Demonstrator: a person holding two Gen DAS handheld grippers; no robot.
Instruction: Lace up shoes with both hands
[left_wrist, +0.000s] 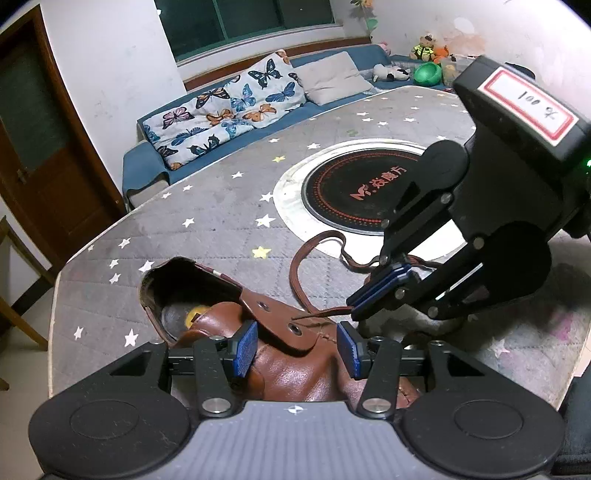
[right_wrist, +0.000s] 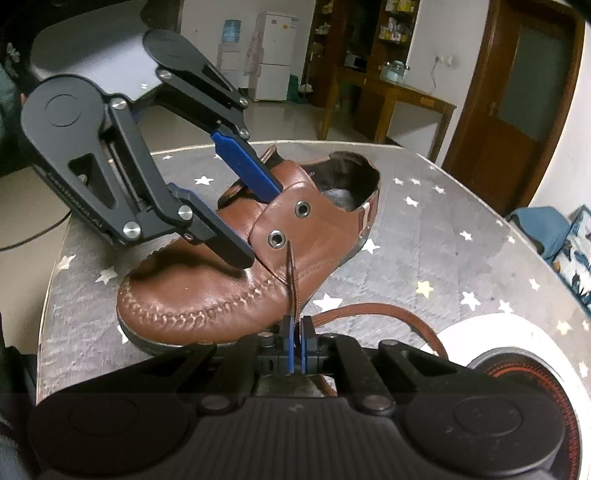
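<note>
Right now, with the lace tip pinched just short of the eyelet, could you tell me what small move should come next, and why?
Probably nudge the right hand-held gripper forward to feed the lace tip into the lower eyelet. The tip sits just below that hole, not yet through, and the left hand-held gripper straddles the shoe, which should steady it.

In the left wrist view, the left gripper (left_wrist: 297, 349) body covers the toe of the shoe (left_wrist: 280, 369), and the right gripper (left_wrist: 373, 295) hides part of the lace (left_wrist: 314, 254) behind it. In the right wrist view, the lace (right_wrist: 369, 310) runs under the gripper body, so its far end cannot be traced. The cooktop (right_wrist: 524, 365) is cut by the gripper body.
</note>
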